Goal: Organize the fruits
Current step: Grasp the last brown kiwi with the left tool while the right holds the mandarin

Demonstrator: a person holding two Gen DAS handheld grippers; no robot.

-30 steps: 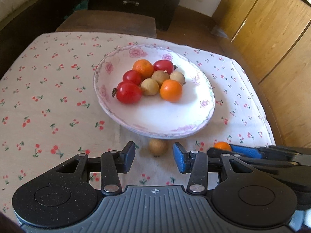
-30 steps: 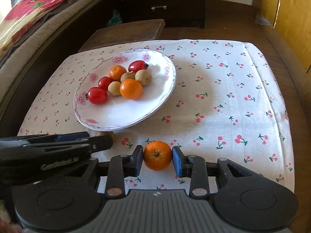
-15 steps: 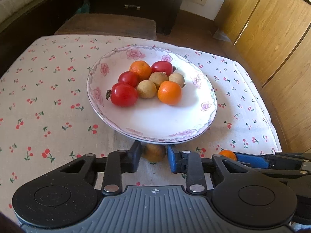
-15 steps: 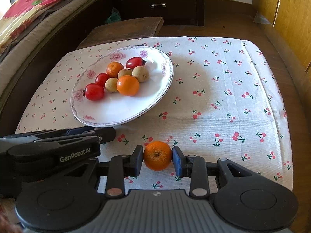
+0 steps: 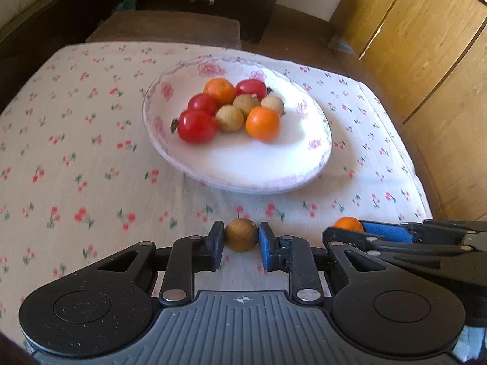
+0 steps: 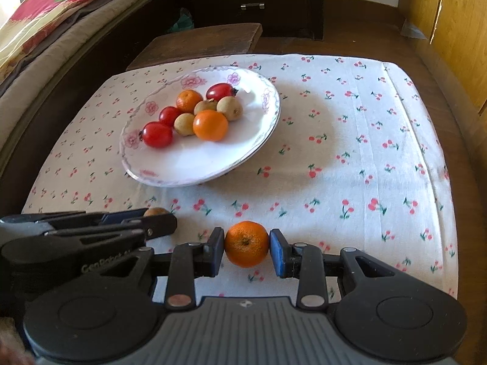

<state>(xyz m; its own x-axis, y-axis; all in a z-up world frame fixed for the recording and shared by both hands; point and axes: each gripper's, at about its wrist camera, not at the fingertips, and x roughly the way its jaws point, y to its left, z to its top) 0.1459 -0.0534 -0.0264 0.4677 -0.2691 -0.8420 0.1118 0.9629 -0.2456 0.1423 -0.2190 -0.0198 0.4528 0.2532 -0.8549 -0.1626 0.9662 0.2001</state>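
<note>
A white flowered plate (image 5: 316, 164) (image 6: 258, 140) holds several fruits: red tomatoes (image 5: 196, 126), oranges (image 5: 262, 123) and brown longans (image 5: 229, 118). In front of the plate my left gripper (image 5: 241, 237) is shut on a small brown longan (image 5: 241, 234) just above the cloth. To its right, my right gripper (image 6: 247, 245) is shut on a small orange (image 6: 246, 243), also seen in the left wrist view as an orange (image 5: 348, 224) between blue pads. In the right wrist view the longan (image 6: 155, 211) peeks out beyond the left gripper's fingers.
A white tablecloth with red cherry print (image 6: 350, 140) covers the low table. Behind it stand a dark wooden stool (image 6: 197, 42) and a dark cabinet (image 6: 252, 3). A bed with a colourful blanket (image 6: 61, 12) is on the left, yellow wooden doors (image 5: 426, 45) on the right.
My left gripper has closed from open onto the brown longan in front of the plate. The right gripper keeps its hold on the orange and has barely shifted.
</note>
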